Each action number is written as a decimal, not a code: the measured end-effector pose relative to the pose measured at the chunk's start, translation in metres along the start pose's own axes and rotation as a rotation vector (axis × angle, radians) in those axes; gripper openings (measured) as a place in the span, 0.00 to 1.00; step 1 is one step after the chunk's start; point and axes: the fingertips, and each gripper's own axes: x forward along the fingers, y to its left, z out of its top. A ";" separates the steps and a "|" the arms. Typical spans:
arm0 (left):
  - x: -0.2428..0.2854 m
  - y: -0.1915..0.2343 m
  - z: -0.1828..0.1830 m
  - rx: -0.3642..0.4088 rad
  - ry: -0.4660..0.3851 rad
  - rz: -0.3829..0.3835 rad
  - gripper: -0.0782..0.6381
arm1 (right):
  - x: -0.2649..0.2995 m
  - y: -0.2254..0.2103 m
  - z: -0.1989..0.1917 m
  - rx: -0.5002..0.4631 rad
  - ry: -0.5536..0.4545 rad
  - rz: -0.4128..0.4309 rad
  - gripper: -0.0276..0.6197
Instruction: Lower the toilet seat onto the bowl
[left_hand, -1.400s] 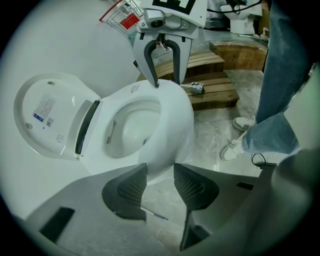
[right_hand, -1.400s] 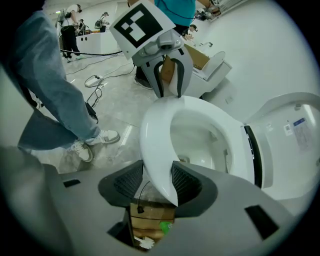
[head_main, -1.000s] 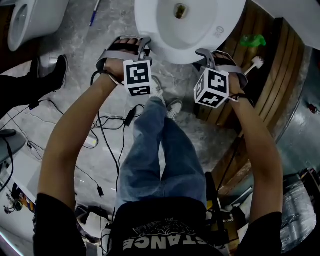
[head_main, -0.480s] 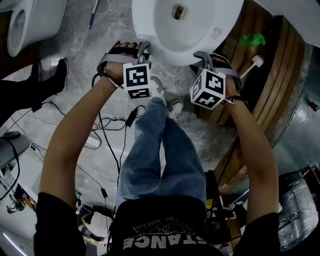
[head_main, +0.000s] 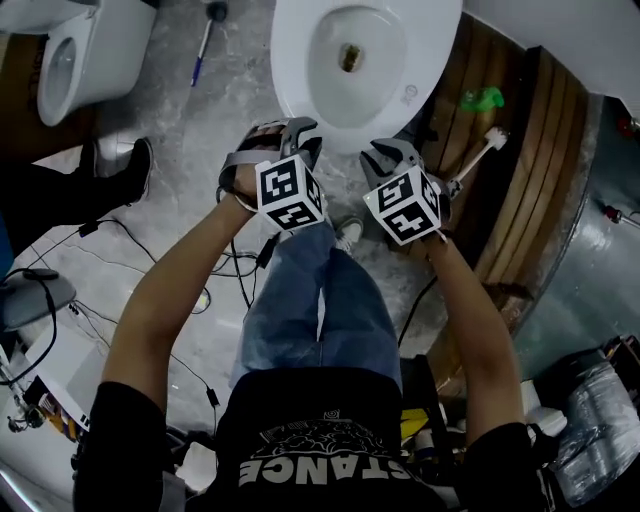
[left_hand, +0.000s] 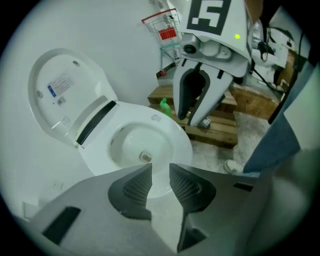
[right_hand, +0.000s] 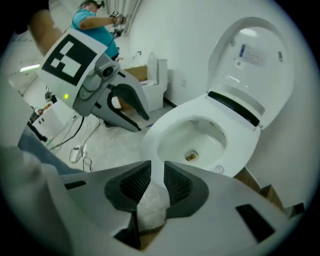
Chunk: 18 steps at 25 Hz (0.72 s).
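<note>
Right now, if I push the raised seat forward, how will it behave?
The seat looks like rigid plastic, so probably stiff. Hinged behind the bowl, it should swing down, not slide. Once past upright it may drop fast.

Grey marbled floor (head_main: 170, 110) strewn with cables (head_main: 240, 262), wooden pallets (head_main: 520, 140) by a white wall (left_hand: 125, 50).

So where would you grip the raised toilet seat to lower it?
Grip the raised seat by its top free edge, coming from the front over the bowl. It stands nearly upright, hinged at the dark strip along the bowl's rear, so the top edge is thin, exposed and farthest from the pivot.
</note>
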 end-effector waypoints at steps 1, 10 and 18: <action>-0.008 0.002 0.009 -0.034 -0.021 0.003 0.27 | -0.010 -0.001 0.007 0.037 -0.027 -0.009 0.17; -0.106 0.021 0.088 -0.357 -0.226 0.046 0.22 | -0.122 -0.006 0.067 0.328 -0.250 -0.102 0.14; -0.203 0.041 0.147 -0.555 -0.416 0.149 0.14 | -0.225 -0.003 0.117 0.414 -0.445 -0.200 0.11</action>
